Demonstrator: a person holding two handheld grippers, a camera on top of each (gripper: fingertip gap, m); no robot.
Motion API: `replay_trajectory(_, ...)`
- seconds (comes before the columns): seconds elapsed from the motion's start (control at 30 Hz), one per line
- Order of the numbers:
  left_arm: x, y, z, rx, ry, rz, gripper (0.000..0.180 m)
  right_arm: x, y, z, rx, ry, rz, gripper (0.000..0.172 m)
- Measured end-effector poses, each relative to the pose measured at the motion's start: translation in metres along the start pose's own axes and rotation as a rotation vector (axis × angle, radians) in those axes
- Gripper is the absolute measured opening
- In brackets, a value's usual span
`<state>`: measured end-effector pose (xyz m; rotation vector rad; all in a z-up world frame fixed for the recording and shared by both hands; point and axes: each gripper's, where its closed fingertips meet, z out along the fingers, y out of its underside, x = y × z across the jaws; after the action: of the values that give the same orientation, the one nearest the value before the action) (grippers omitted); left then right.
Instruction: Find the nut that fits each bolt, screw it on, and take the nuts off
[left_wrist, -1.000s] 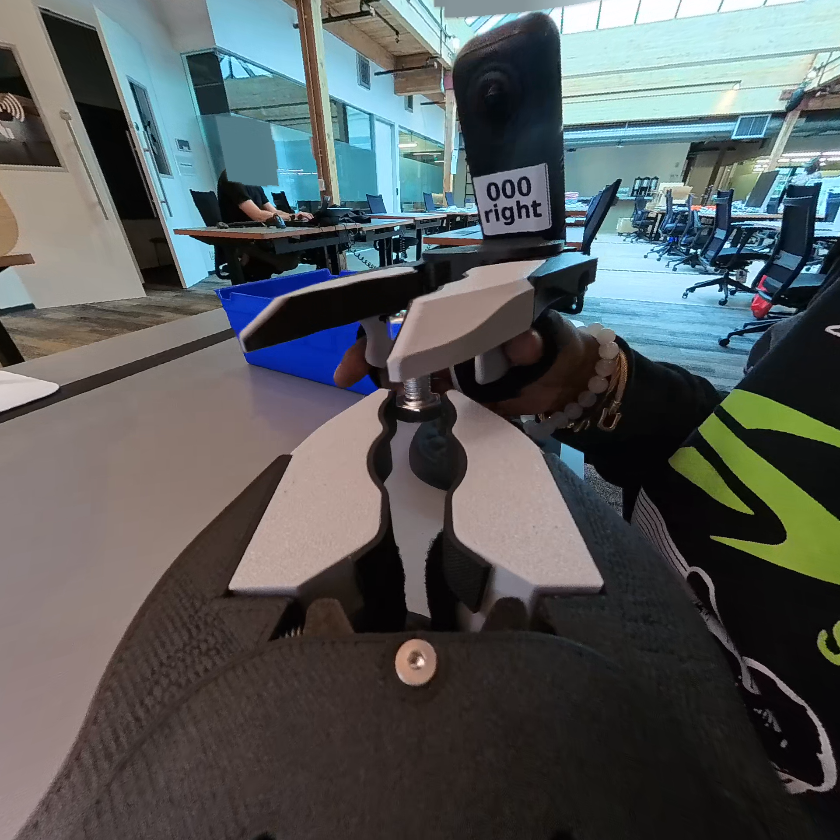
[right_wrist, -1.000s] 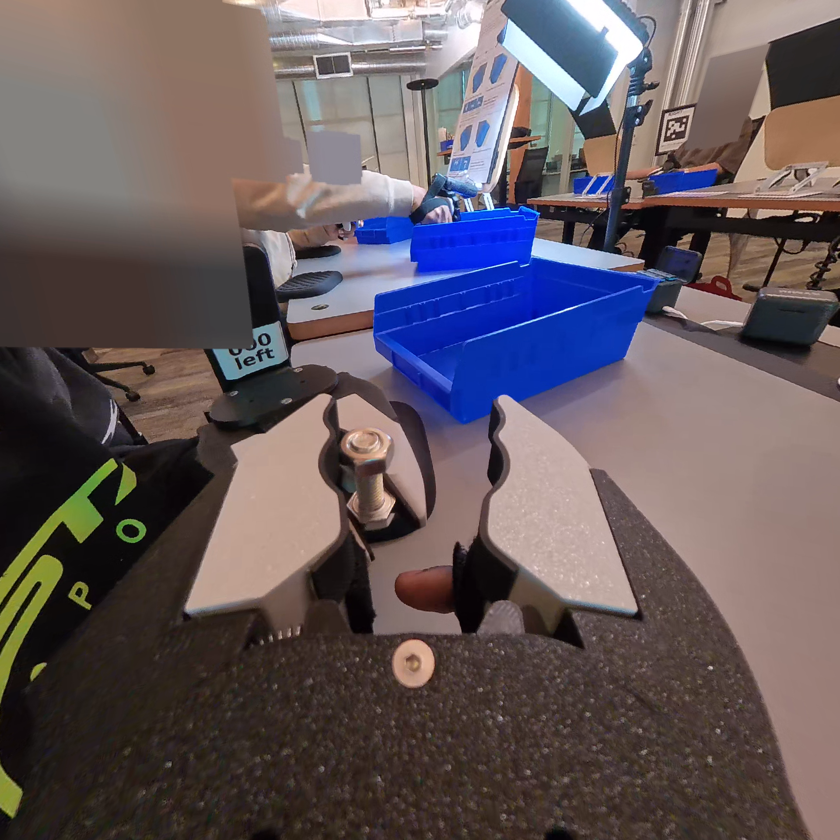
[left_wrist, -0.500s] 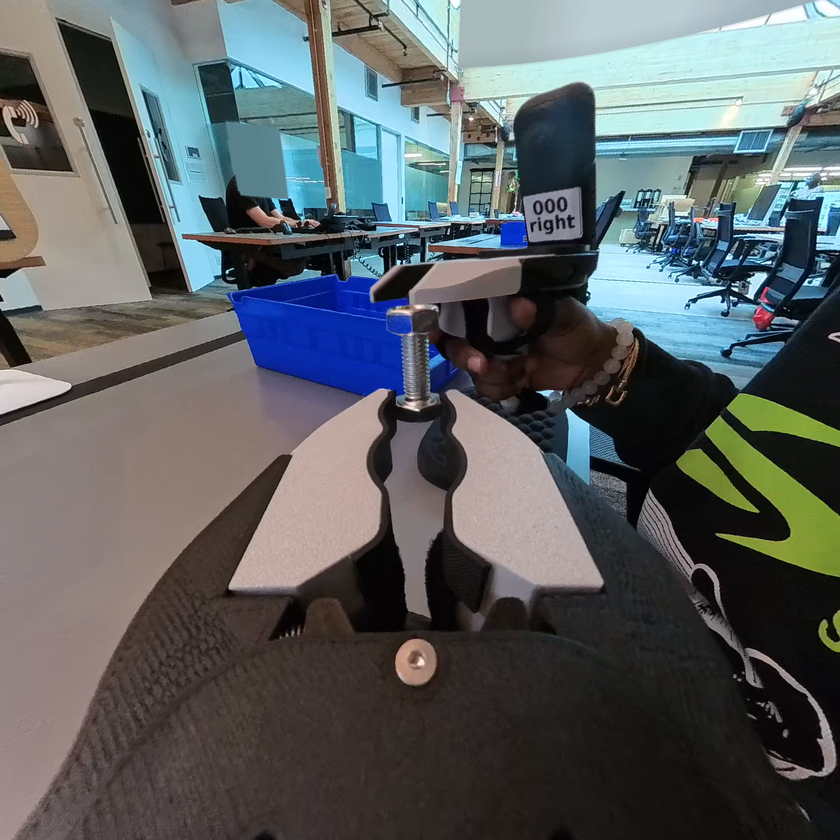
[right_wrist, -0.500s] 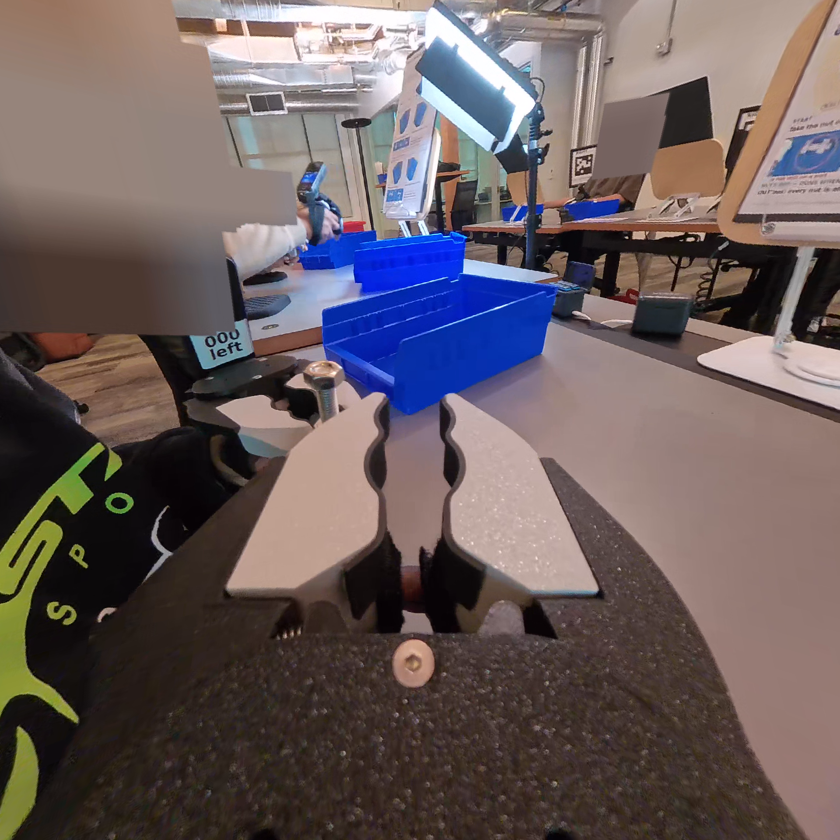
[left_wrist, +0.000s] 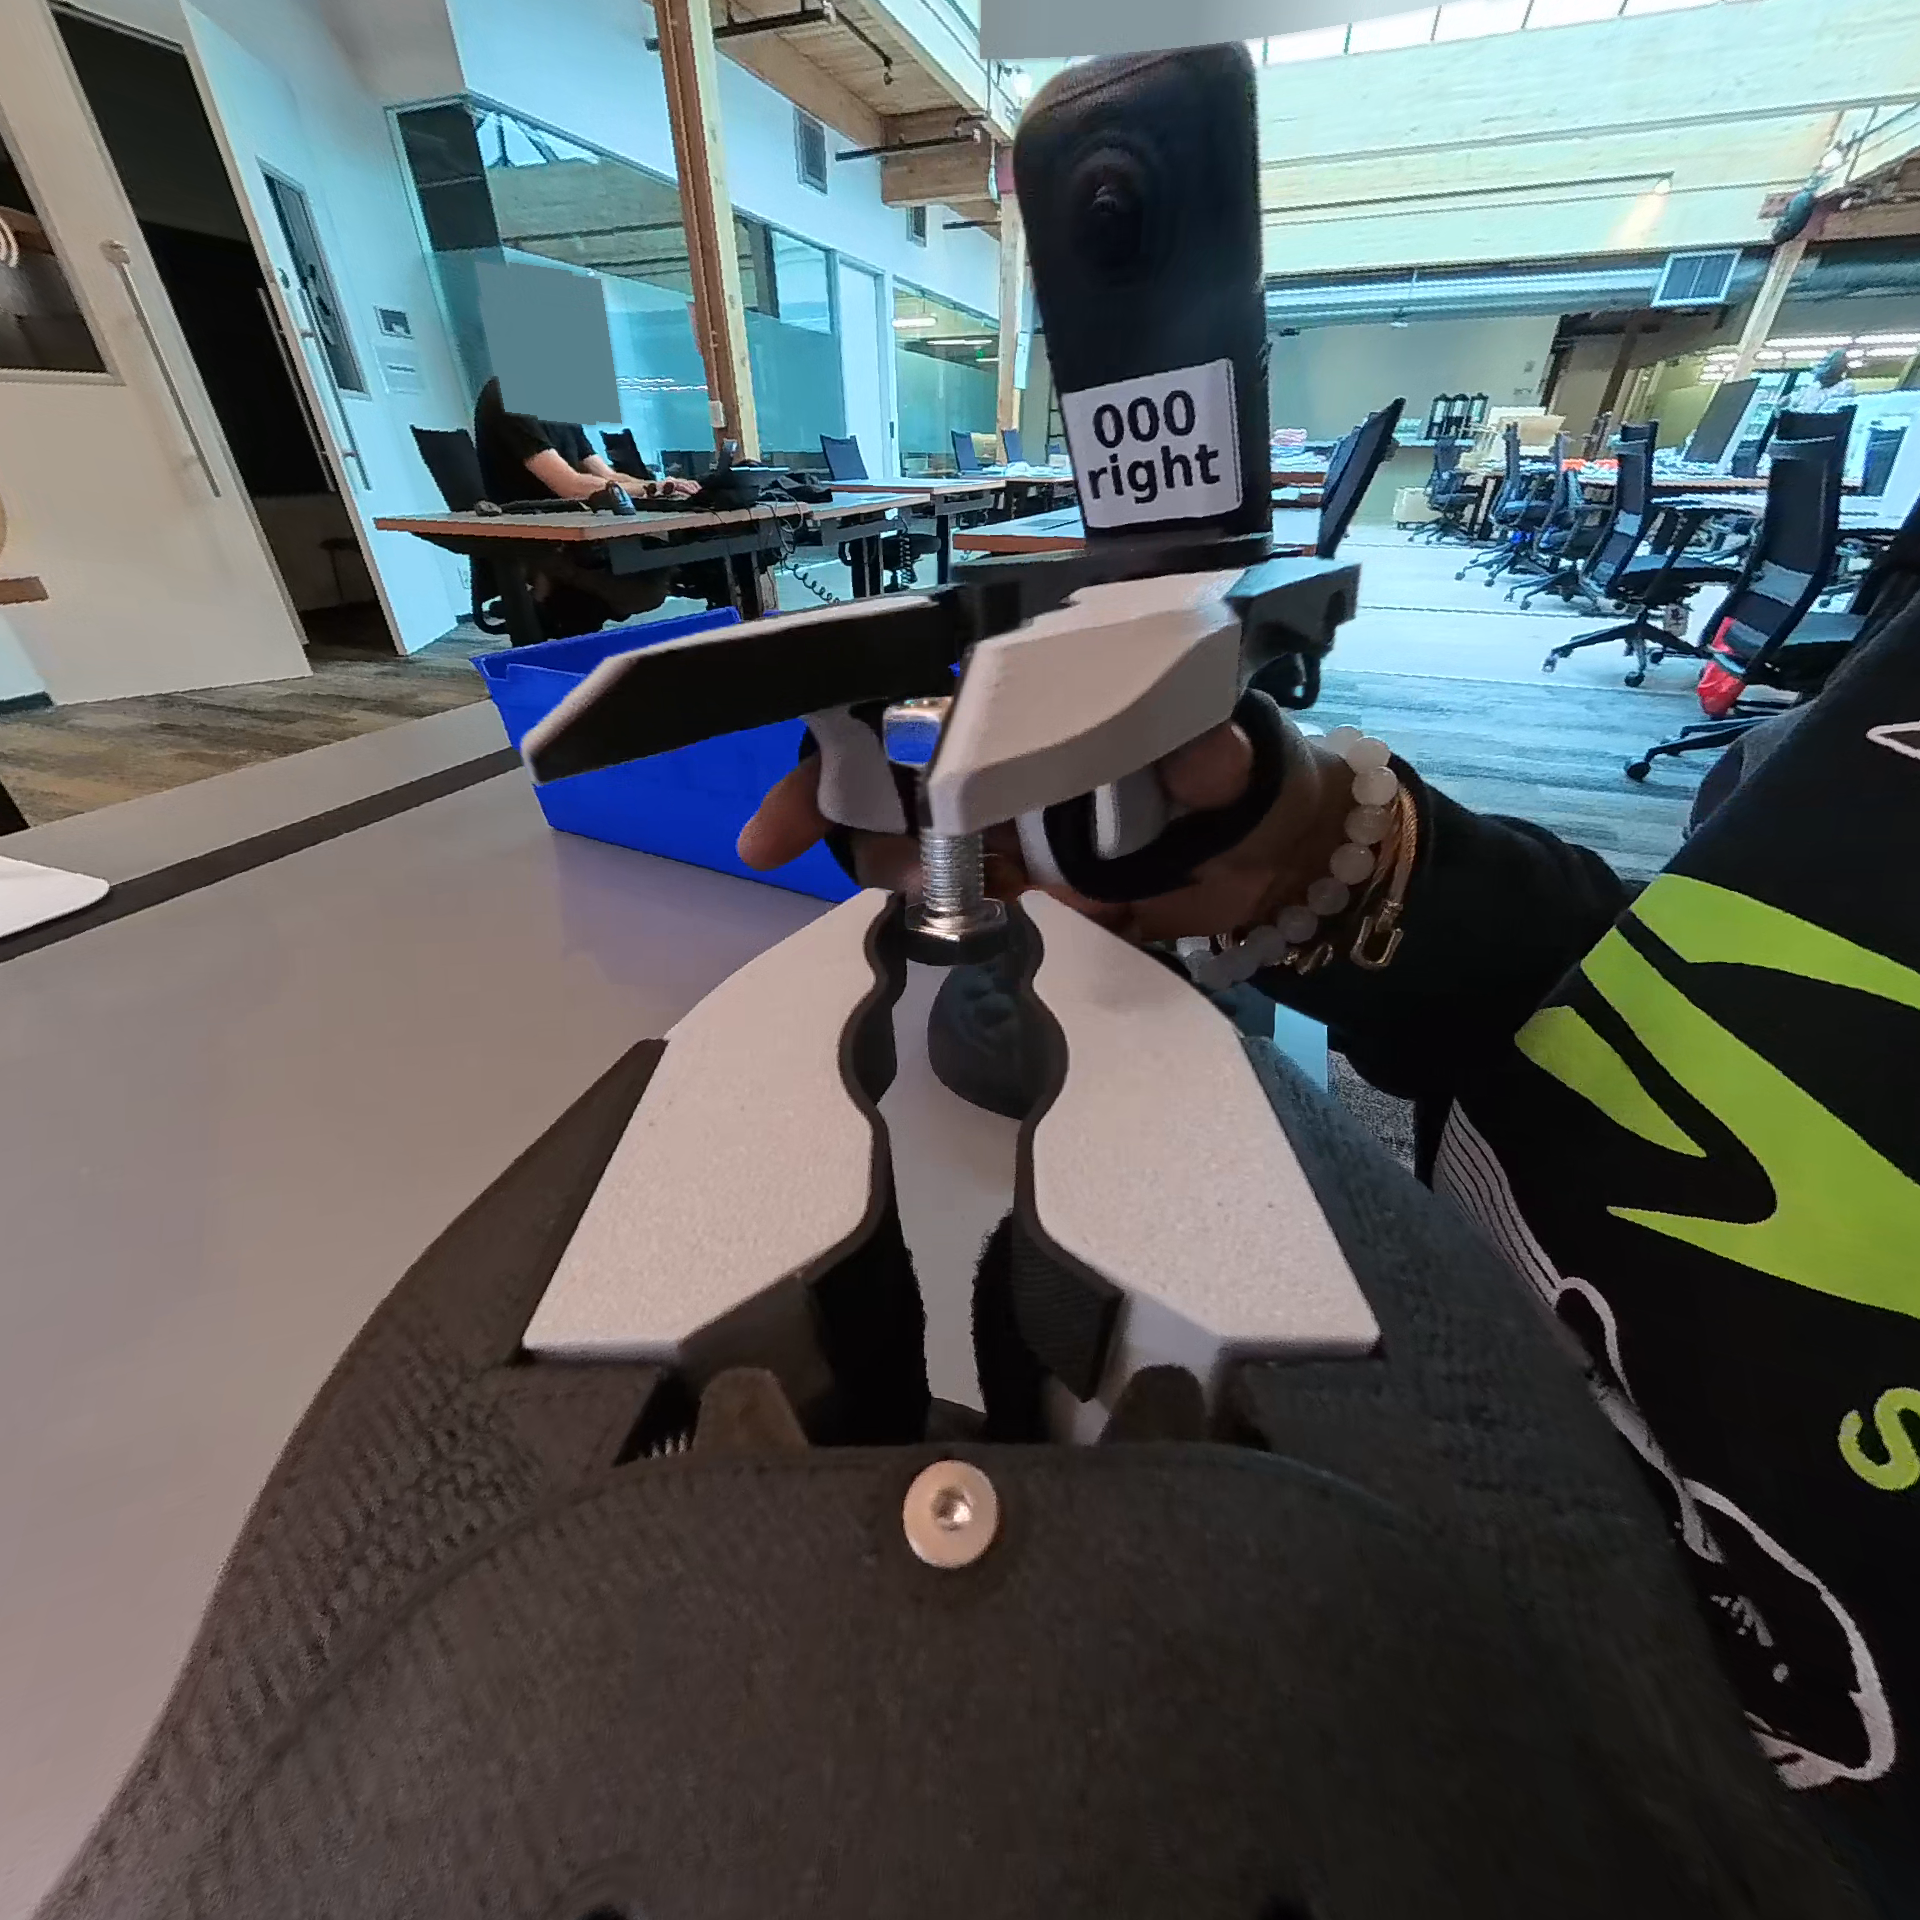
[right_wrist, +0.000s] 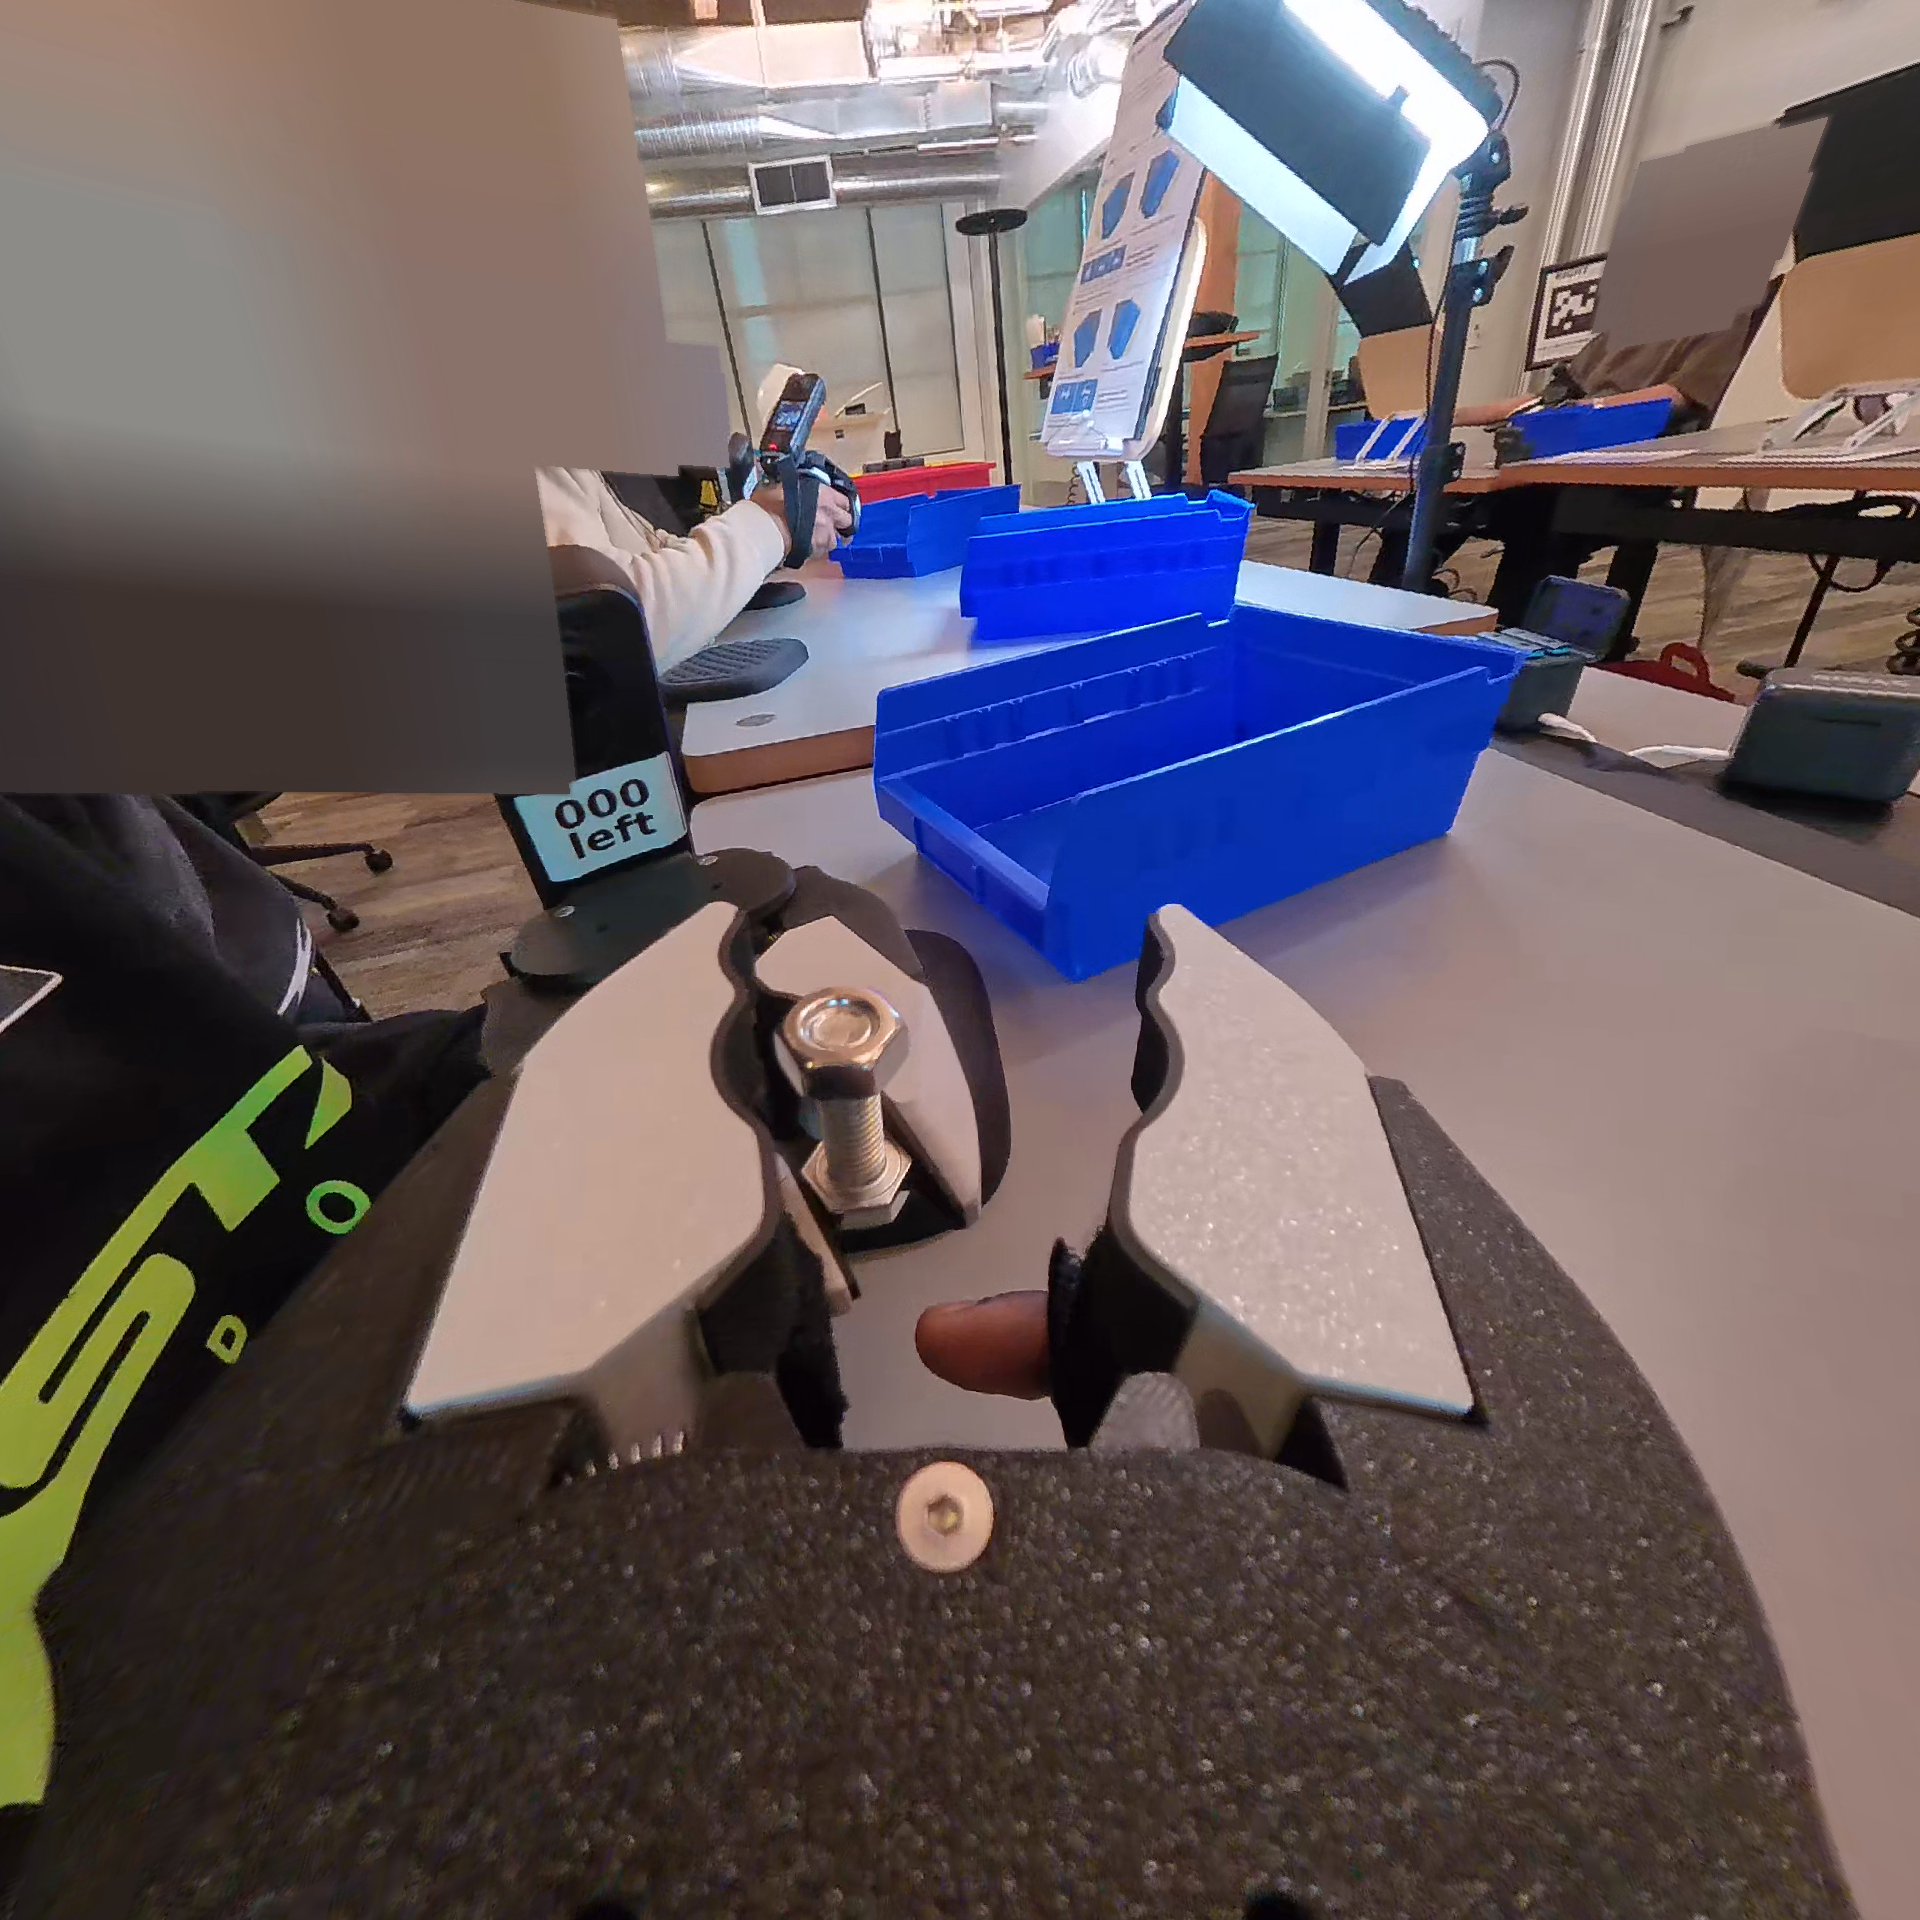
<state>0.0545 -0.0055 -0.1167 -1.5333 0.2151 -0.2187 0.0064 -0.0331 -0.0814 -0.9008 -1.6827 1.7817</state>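
A silver nut (left_wrist: 951, 920) sat clamped between the tips of the left tongs (left_wrist: 954, 925), threaded onto a silver bolt (right_wrist: 844, 1101) that stood upright above them. The right tongs (right_wrist: 935, 997) were spread wide around the bolt's hex head, one finger (right_wrist: 634, 1122) just beside it, the other well apart, so they gripped nothing. Beyond both tongs, a blue bin (right_wrist: 1195, 810) rested on the grey table (right_wrist: 1558, 1039).

Bolt (right_wrist: 844, 1081) upright in the left claw (left_wrist: 951, 925), between the right claw's (right_wrist: 935, 997) fingers, bin (right_wrist: 1226, 831) behind on table (right_wrist: 1558, 1039).
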Motion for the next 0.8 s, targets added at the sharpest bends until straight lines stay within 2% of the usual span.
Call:
replay_trajectory(0.17,0.001,-0.002,-0.001,0.01,0.011,-0.004,0.018,0.004,0.001,-0.005,-0.004,0.021,-0.001,0.07)
replay_trajectory(0.3,-0.005,-0.004,-0.005,0.019,-0.01,-0.009,0.018,0.009,0.0,-0.026,0.006,0.035,0.006,0.065)
replay_trajectory(0.33,-0.008,-0.004,-0.007,0.021,-0.019,-0.01,0.018,0.013,0.0,-0.034,0.01,0.053,0.013,0.06)
replay_trajectory(0.37,-0.008,-0.005,-0.008,0.028,-0.014,-0.009,0.018,0.022,0.0,-0.042,0.018,0.103,0.019,0.037)
replay_trajectory(0.4,-0.008,-0.006,-0.009,0.032,-0.015,-0.012,0.018,0.029,0.0,-0.05,0.03,0.147,0.015,0.023)
replay_trajectory(0.47,-0.008,-0.005,-0.009,0.027,-0.02,-0.008,0.018,0.032,-0.001,-0.059,0.037,0.158,0.015,0.012)
replay_trajectory(0.6,-0.007,-0.004,-0.007,0.023,-0.015,-0.007,0.018,0.027,-0.006,-0.057,0.05,0.141,-0.002,0.02)
replay_trajectory(0.8,-0.008,-0.002,-0.006,0.015,-0.028,-0.006,0.018,0.008,-0.014,-0.037,0.08,0.041,0.023,0.055)
